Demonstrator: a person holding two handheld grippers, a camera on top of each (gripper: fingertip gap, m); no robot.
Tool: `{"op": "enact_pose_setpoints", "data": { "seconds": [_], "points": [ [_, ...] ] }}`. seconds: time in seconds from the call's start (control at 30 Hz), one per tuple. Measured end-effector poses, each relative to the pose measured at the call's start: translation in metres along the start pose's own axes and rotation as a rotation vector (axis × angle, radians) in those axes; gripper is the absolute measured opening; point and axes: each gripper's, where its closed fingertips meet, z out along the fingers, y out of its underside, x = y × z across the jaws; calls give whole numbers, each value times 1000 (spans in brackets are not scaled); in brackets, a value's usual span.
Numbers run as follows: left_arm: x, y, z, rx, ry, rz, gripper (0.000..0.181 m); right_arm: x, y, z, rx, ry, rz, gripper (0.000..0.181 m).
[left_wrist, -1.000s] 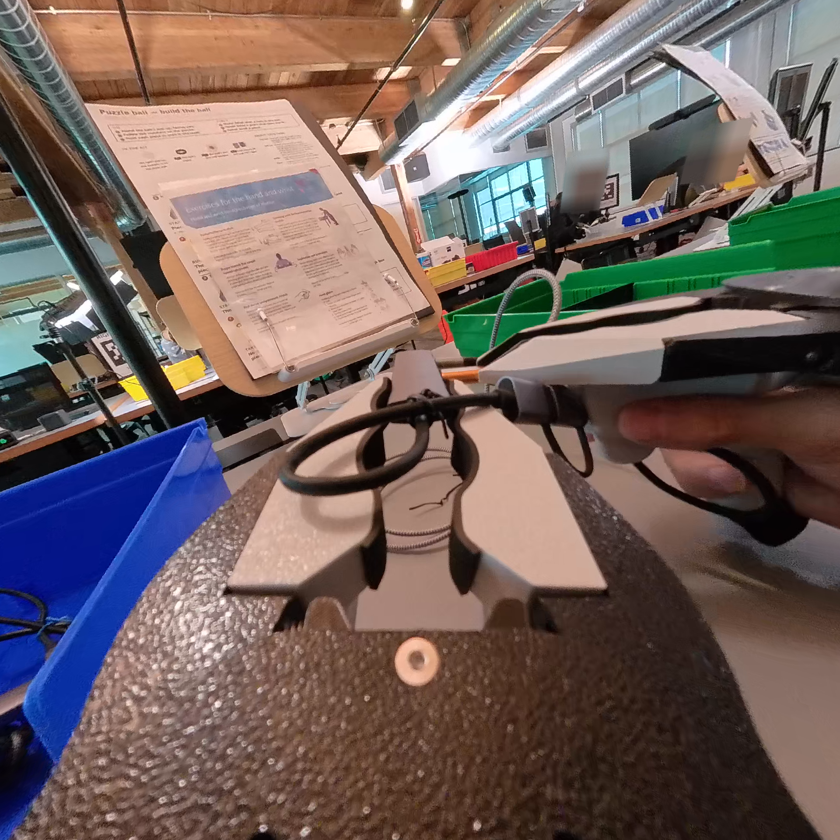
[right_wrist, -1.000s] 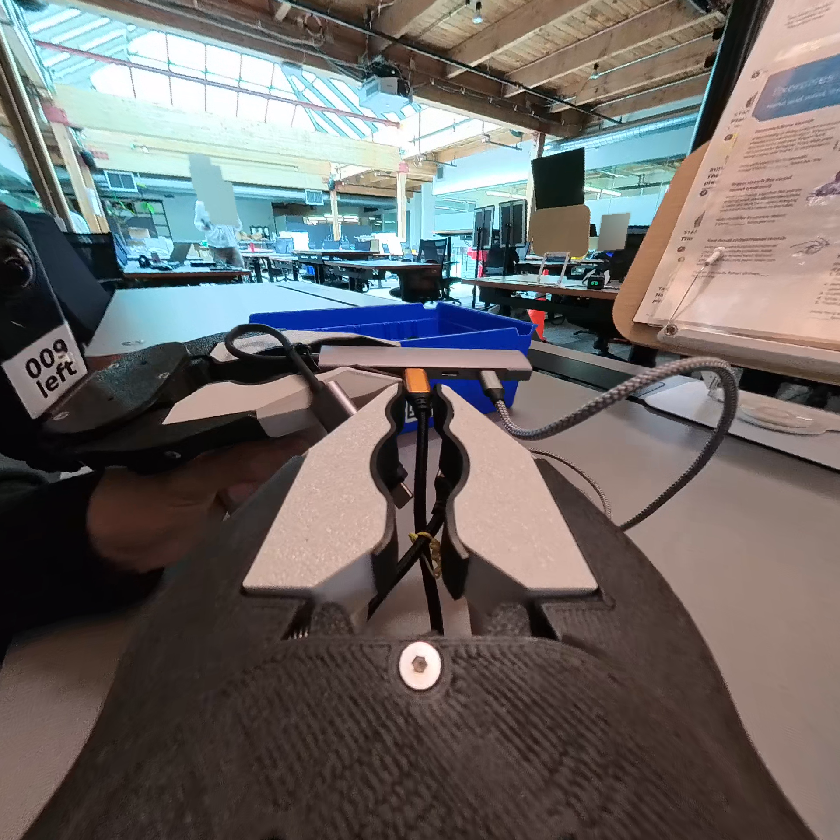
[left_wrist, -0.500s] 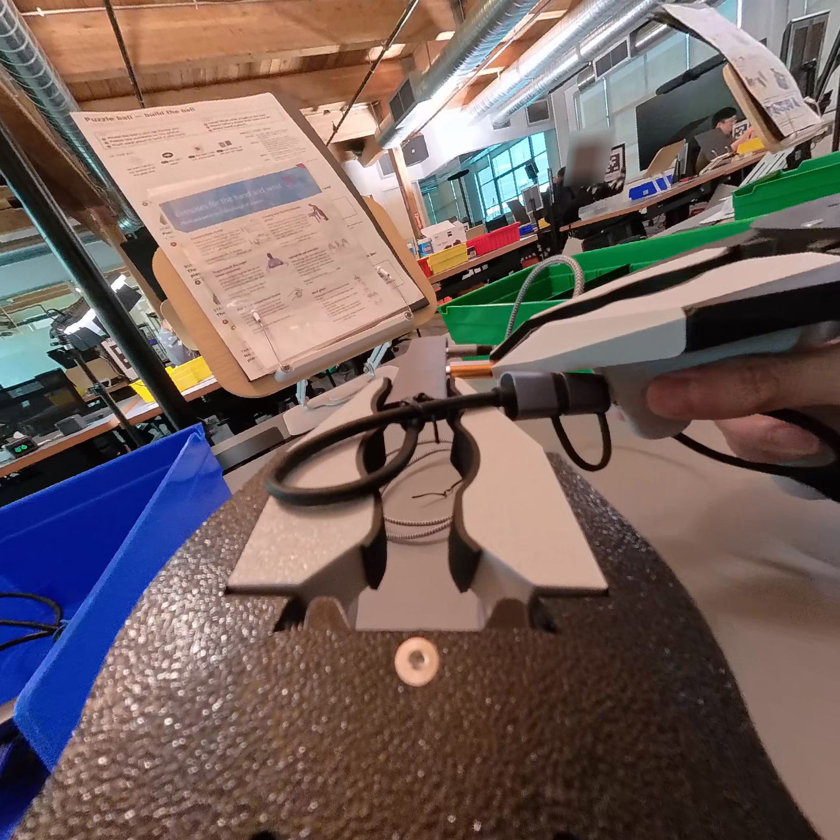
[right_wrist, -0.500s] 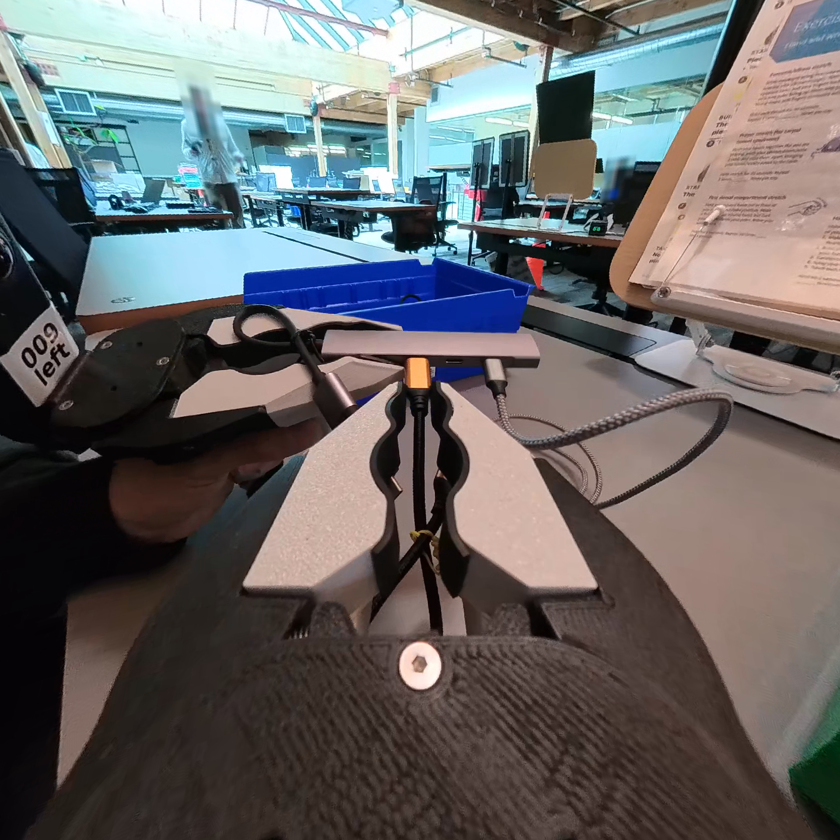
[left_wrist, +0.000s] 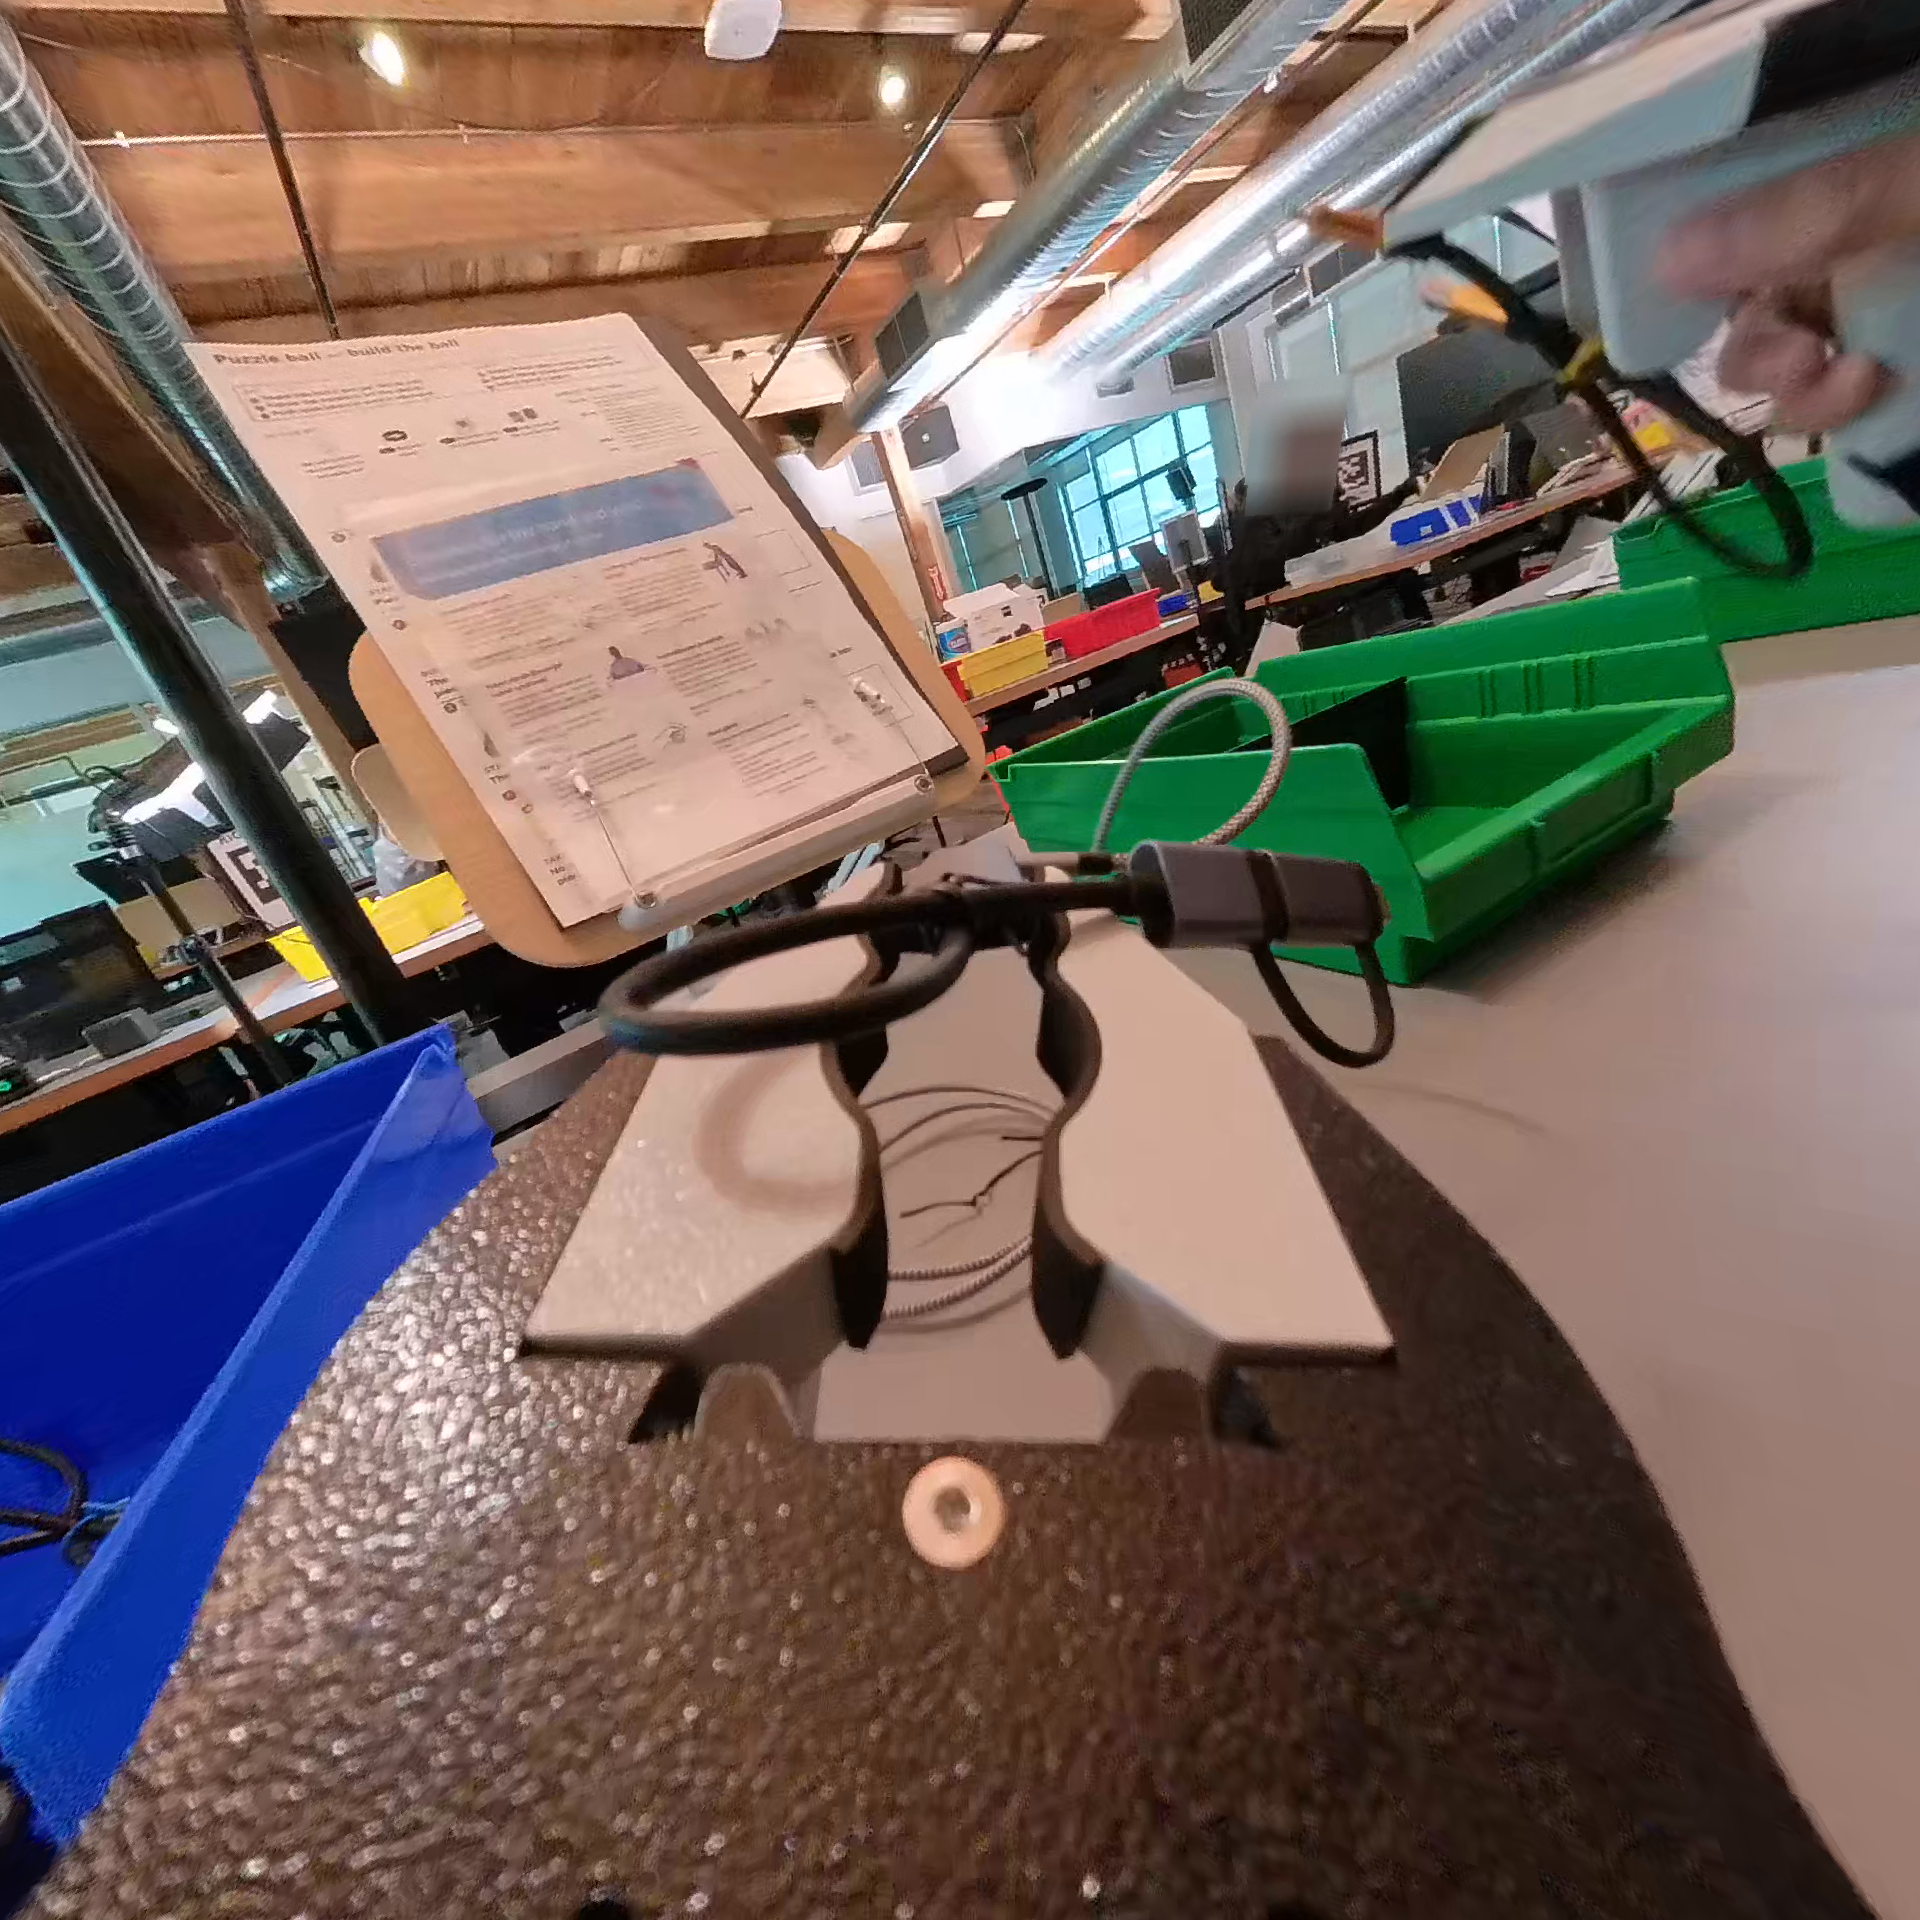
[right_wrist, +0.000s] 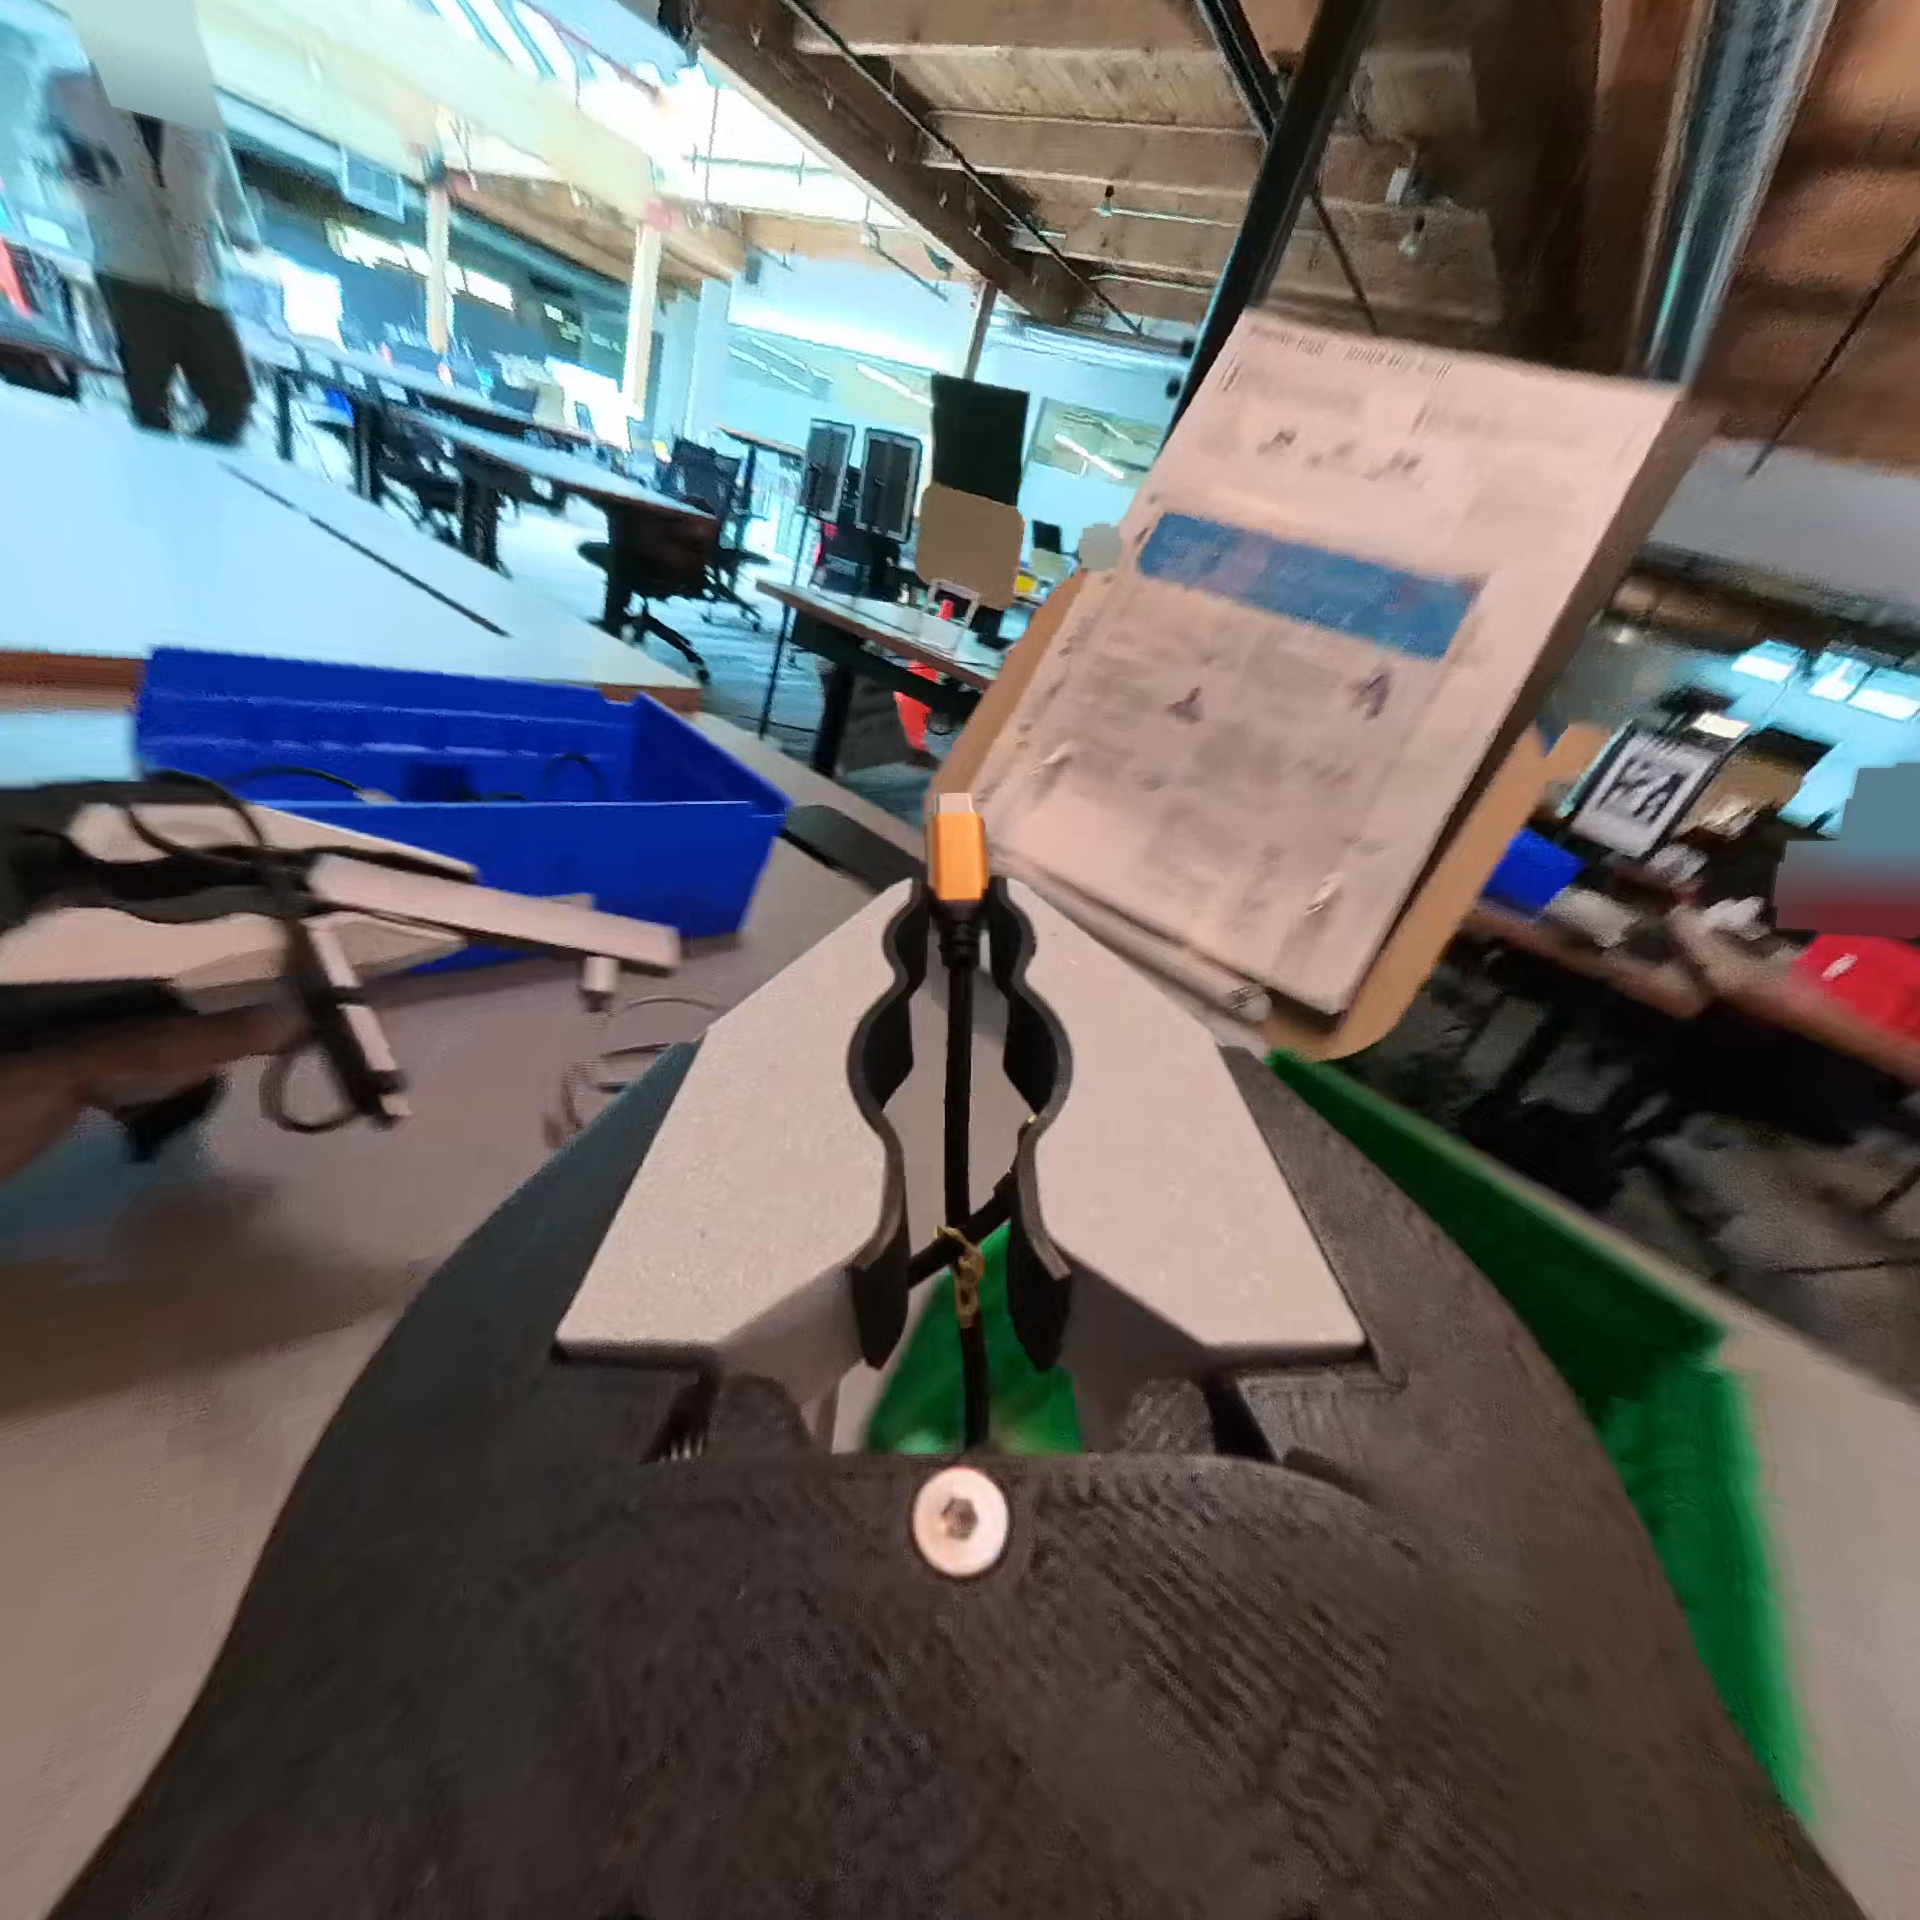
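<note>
Your right gripper (right_wrist: 956, 914) is clamped on a black cable (right_wrist: 958, 1049); its orange plug (right_wrist: 953, 854) sticks out past the tips at 12 o'clock, above the green bin (right_wrist: 1621, 1351). Your left gripper (left_wrist: 961, 914) is closed at the tips on a grey hub (right_wrist: 488, 914) with a looped black cord (left_wrist: 790, 987); its grey connector (left_wrist: 1257, 896) points to 3 o'clock. The blue bin (left_wrist: 208, 1247) sits at 9 o'clock.
</note>
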Motion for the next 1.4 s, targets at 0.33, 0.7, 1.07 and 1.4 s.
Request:
{"op": "enact_pose_setpoints", "data": {
  "seconds": [0.33,0.7,1.07,1.4],
  "points": [
    [-6,8,0,-24,5,-24,22,96,108,12,-595,-60,-439,11],
    [-8,6,0,-4,13,-62,21,-9,65,36,-312,-243,100,48],
    [1,2,-1,10,28,44,22,-130,59,83,-313,-244,2,39],
    [-7,-7,-5,40,-70,206,22,-120,19,44,-42,-533,968,55]
  ]
}}
